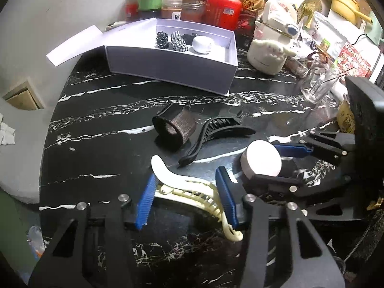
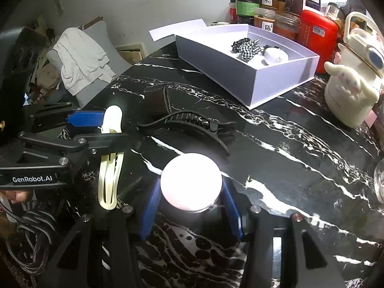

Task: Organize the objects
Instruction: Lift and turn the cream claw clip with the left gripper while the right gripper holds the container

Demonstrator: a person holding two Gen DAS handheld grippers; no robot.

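A: Our left gripper (image 1: 189, 199) straddles the cream hair claw (image 1: 192, 189) on the black marble desk (image 1: 96, 144), blue pads right beside it; we cannot tell if they press.

B: Our right gripper (image 2: 192, 206) clamps the white round jar (image 2: 191, 182). At twelve o'clock lies the black claw (image 2: 189, 124); the white box (image 2: 276, 84) at one.

- The left hand-held gripper (image 1: 187, 199) has a matte black frame of flat linkage bars with triangular cut-outs.
- Its two fingers (image 1: 145, 204) carry bright blue ribbed pads.
- Round silver screws (image 1: 81, 206) sit at the linkage pivots.
- The right hand-held gripper (image 2: 192, 206) has the same black bars, blue pads and silver screws.
- White lettering "GenRobot.AI" (image 2: 32, 179) marks the left one's side bar.
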